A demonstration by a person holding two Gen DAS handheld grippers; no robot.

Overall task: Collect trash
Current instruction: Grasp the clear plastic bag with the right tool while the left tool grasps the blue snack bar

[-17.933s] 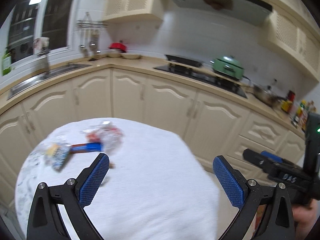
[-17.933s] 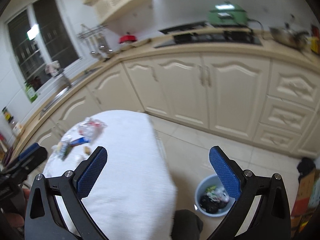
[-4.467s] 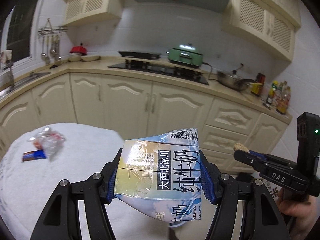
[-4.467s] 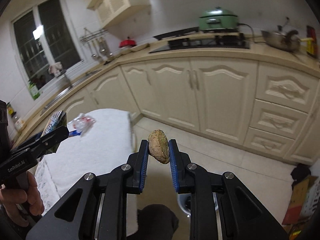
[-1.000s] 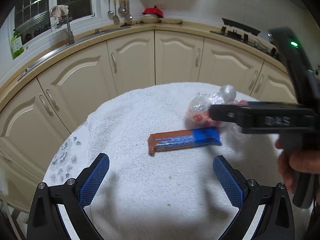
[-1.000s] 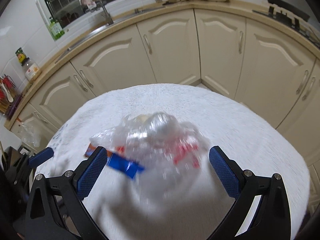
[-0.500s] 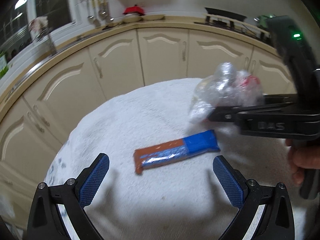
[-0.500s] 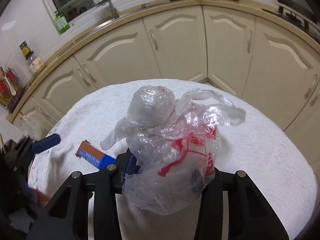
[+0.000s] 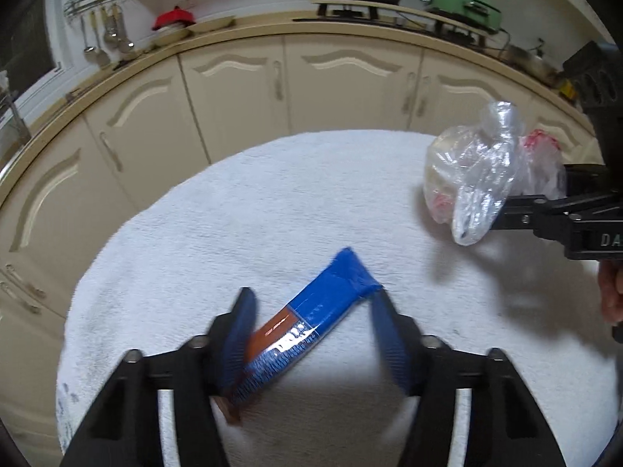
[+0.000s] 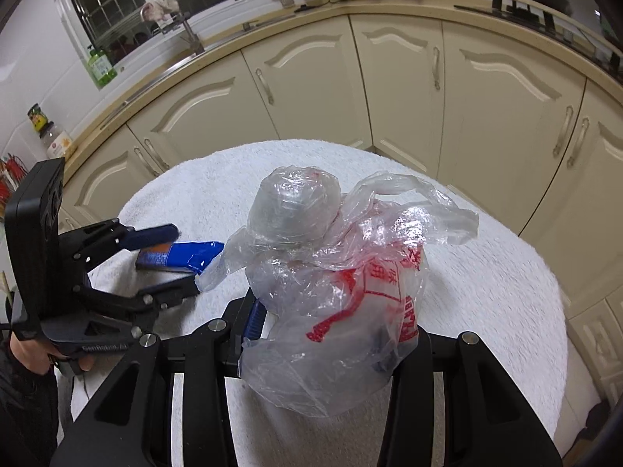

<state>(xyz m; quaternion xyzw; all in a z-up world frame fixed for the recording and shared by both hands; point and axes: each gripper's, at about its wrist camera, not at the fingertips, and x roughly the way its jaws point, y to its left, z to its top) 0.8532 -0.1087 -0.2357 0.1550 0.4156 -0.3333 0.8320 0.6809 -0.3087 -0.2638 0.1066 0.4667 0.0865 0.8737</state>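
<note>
Plastic bag [image 10: 335, 295] clamped, right hand-held gripper [image 10: 331, 330] | wrapper [image 9: 307, 330] mid-table (unclamped)

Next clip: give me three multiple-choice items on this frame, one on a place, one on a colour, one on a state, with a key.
1. Where does the snack wrapper lie?
A. on the white cloth
B. on the counter
C. in a drawer

2. What colour is the print on the plastic bag?
A. green
B. red
C. black

3. How is the right gripper?
A. wide open
B. shut on the bag
C. out of view

Key: A, the white cloth shows all round the wrapper; B, red characters show on the film; B, its fingers pinch the bag, held off the cloth.
</note>
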